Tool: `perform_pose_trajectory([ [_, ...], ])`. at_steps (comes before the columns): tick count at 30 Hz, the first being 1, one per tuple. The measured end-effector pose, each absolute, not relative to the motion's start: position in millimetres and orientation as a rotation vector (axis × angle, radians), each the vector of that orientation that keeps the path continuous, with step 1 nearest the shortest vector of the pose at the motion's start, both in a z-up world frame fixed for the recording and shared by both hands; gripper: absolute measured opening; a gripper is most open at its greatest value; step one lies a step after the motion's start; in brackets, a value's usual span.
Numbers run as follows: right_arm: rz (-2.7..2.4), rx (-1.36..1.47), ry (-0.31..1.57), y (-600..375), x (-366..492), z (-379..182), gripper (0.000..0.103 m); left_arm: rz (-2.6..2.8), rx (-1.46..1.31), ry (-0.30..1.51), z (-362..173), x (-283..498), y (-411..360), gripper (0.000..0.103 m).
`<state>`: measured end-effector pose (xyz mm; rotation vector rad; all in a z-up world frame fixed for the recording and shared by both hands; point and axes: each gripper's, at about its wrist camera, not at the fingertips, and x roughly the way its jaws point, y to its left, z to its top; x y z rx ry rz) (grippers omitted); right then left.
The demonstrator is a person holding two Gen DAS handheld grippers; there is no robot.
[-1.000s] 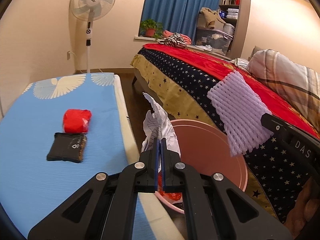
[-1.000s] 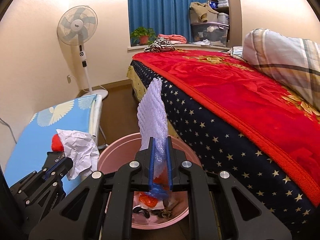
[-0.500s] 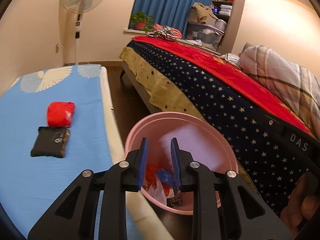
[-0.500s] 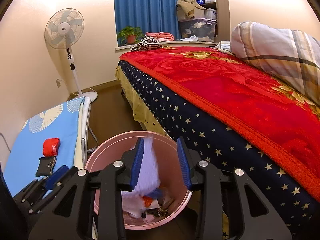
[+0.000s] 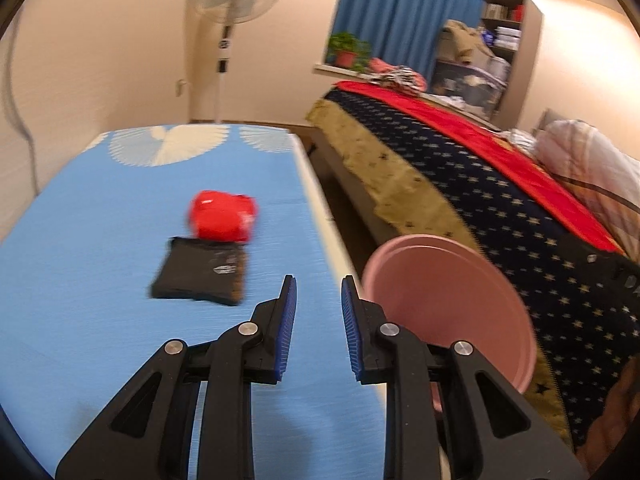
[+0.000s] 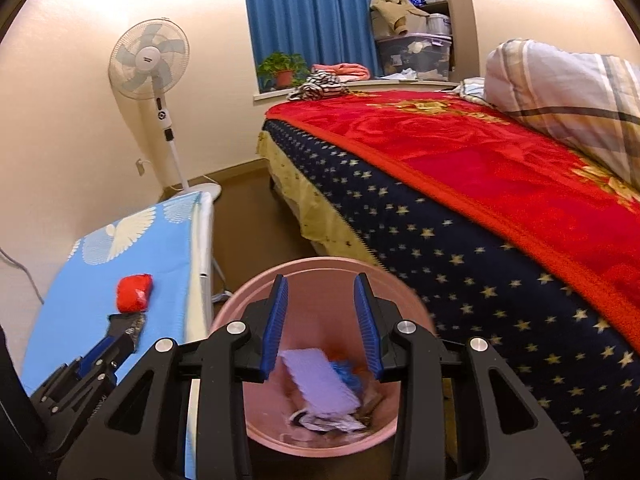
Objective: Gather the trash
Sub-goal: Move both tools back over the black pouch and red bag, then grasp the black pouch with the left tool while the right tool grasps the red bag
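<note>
A pink bin (image 6: 320,280) stands on the floor between the blue board and the bed; it also shows in the left wrist view (image 5: 448,304). A purple foam sheet (image 6: 320,384) lies in it on other trash. My right gripper (image 6: 320,320) is open and empty above the bin. My left gripper (image 5: 318,320) is open and empty over the blue board (image 5: 80,240), near its right edge. A red crumpled wrapper (image 5: 222,216) and a black packet (image 5: 200,276) lie on the board ahead of it, left of centre. The wrapper also shows in the right wrist view (image 6: 134,292).
A bed with a red and star-patterned blanket (image 6: 480,200) runs along the right, close to the bin. A standing fan (image 5: 236,8) is by the far wall. A striped pillow (image 6: 560,92) lies on the bed. Brown floor lies between board and bed.
Both grippers opened and dropped the crumpled paper and the purple foam sheet into the bin. My left gripper then swung left, over the board.
</note>
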<state>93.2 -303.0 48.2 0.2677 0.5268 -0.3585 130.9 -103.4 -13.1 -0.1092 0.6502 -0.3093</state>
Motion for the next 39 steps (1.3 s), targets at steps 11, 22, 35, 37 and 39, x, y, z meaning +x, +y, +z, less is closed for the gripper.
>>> perform_pose_trajectory([
  [11,-0.229,0.262,0.547,-270,129,36,0.035,-0.113,-0.146,0.709,-33,165,-53,0.058],
  [22,-0.18,0.278,0.586,-263,157,22,0.035,-0.108,-0.083,0.853,-56,214,-57,0.086],
  [35,-0.112,0.295,0.598,-240,196,17,0.035,-0.093,-0.038,0.923,-63,224,-54,0.079],
  [37,-0.092,0.304,0.603,-235,202,15,0.035,-0.064,-0.071,0.915,-62,221,-43,0.074],
  [39,-0.06,0.319,0.615,-228,211,12,0.035,-0.032,-0.09,0.907,-60,219,-33,0.068],
])
